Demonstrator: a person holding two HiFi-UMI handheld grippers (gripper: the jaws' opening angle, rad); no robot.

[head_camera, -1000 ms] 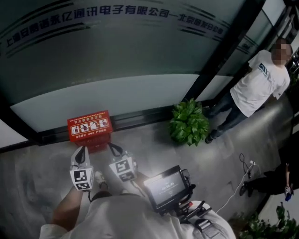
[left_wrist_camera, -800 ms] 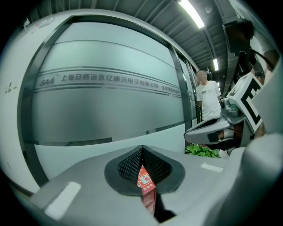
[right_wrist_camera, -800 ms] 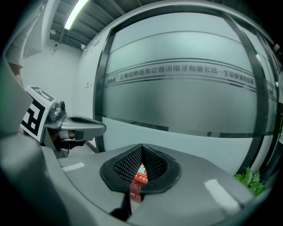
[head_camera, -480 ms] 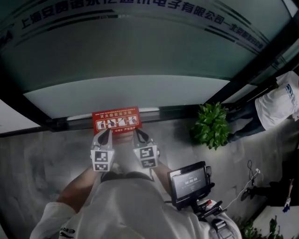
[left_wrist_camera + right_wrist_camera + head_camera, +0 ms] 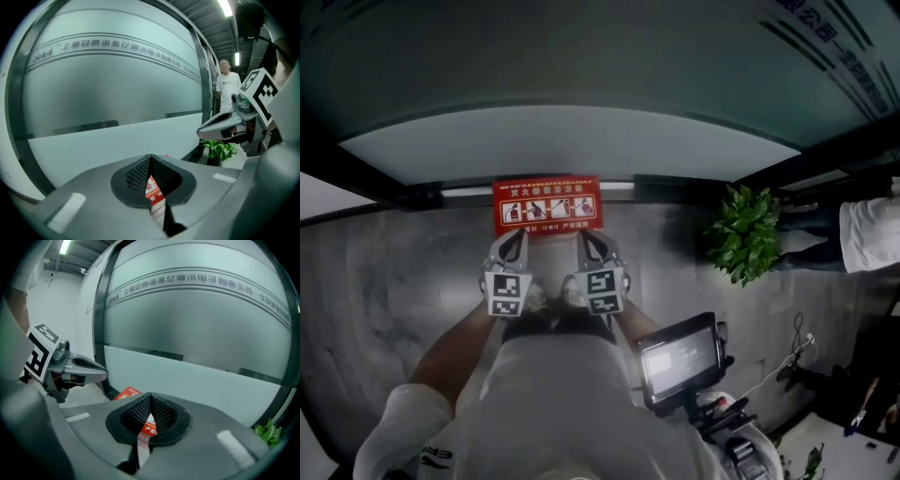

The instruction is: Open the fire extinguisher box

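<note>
The left gripper (image 5: 516, 242) and right gripper (image 5: 586, 242) were both clenched on nothing, side by side. The red box (image 5: 547, 204) sat just ahead of their tips, lid down, contents hidden. White pictures and Chinese print on its lid were too small to read

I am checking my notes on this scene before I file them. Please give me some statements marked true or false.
1. The fire extinguisher box stands on the floor against the glass wall. True.
2. The left gripper holds the box lid. False: it is shut with nothing between its pads.
3. The right gripper is shut. True.
4. The potted plant stands left of the box. False: it stands to its right.
</note>
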